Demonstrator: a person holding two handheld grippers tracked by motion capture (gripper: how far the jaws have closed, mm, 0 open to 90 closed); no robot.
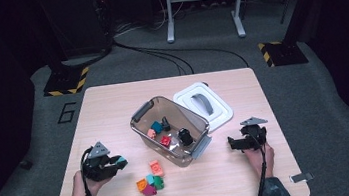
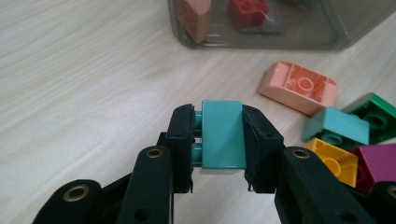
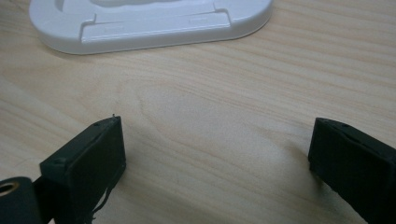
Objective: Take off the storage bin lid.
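The left gripper [image 2: 218,140] is clamped on a teal brick [image 2: 223,134], held off the counter [image 1: 108,111] ready for the clear bin [image 1: 169,131], while the right gripper [image 3: 217,163] idles wide open near the white lid [image 3: 149,23], out of the way.

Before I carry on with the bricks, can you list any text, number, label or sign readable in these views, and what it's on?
"6": a large dark numeral on the grey floor beside the table's far left corner.
Yellow and black hazard stripes, no words: on two stand bases on the floor.
White lid: raised marks, too blurred to read.
Bricks and clear bin: no readable text.
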